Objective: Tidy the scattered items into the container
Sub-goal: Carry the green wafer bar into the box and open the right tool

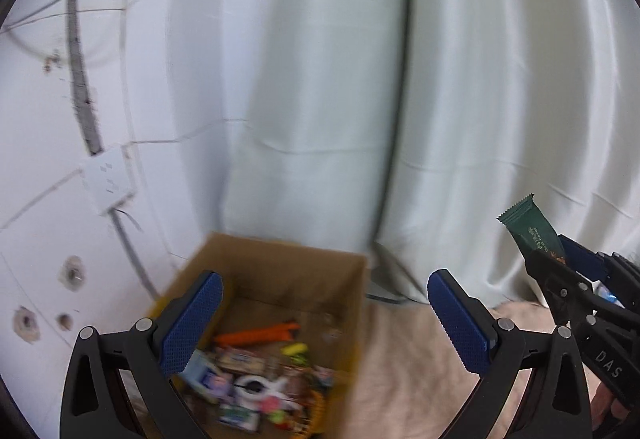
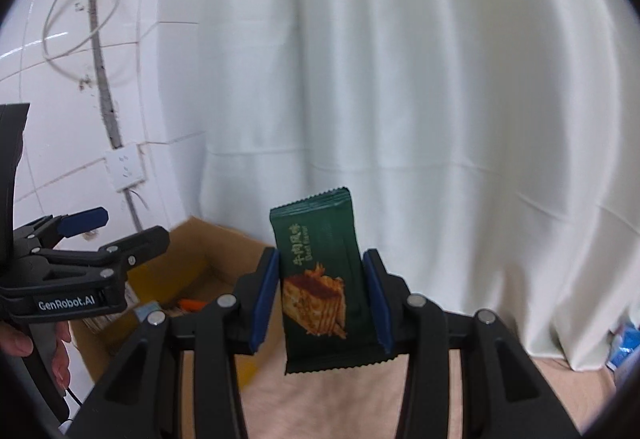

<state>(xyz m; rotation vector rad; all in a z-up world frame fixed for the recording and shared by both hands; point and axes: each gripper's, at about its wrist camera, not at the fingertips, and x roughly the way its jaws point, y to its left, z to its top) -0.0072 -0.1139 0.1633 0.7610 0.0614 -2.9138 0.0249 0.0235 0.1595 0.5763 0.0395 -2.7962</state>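
Observation:
A dark green snack packet [image 2: 320,287] with a pastry picture stands upright between the blue pads of my right gripper [image 2: 322,299], which is shut on it. The same packet [image 1: 530,229] shows at the right of the left wrist view, sticking up from the right gripper [image 1: 556,251]. An open cardboard box [image 1: 280,263] holds several small colourful items, among them an orange tool [image 1: 256,335]. My left gripper [image 1: 324,323] hangs open above the box with nothing between its fingers. In the right wrist view the box [image 2: 200,259] lies lower left, behind the left gripper [image 2: 120,229].
A white curtain [image 1: 460,99] hangs behind the box. A tiled wall with a socket [image 1: 108,179] and cables stands to the left. A beige soft surface [image 1: 400,367] spreads right of the box. Blue packaging [image 2: 624,343] lies at the far right. A hand [image 2: 60,351] holds the left gripper.

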